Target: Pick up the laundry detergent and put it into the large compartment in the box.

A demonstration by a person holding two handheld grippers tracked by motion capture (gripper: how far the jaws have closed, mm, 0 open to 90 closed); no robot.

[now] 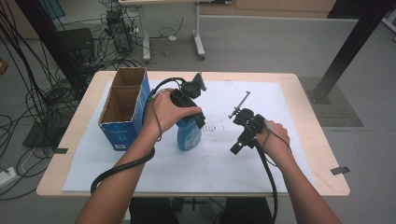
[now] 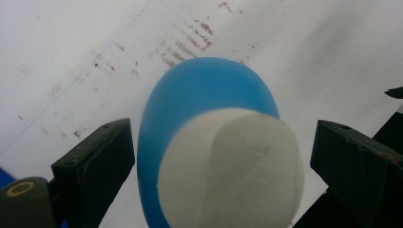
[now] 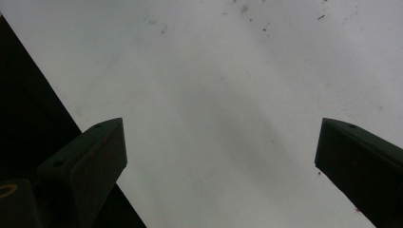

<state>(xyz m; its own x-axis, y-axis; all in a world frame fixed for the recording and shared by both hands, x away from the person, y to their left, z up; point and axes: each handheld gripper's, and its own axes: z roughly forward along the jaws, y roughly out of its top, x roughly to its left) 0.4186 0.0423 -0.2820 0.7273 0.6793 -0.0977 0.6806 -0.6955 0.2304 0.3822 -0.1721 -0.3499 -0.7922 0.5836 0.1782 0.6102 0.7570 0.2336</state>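
The blue bottle (image 1: 188, 136) with its white cap (image 2: 231, 171) stood upright on the white sheet (image 1: 219, 163) covering the table (image 1: 306, 112), just beside the open blue cardboard box (image 1: 122, 108) with its 2 compartments. The left gripper (image 2: 221, 152) hung directly over the bottle, its 2 black jaws spread wide on either side of the cap and touching neither the cap nor the blue body. The right gripper (image 3: 221, 156), held well apart to the bottle's right above bare sheet, had its jaws spread too, with nothing between them.
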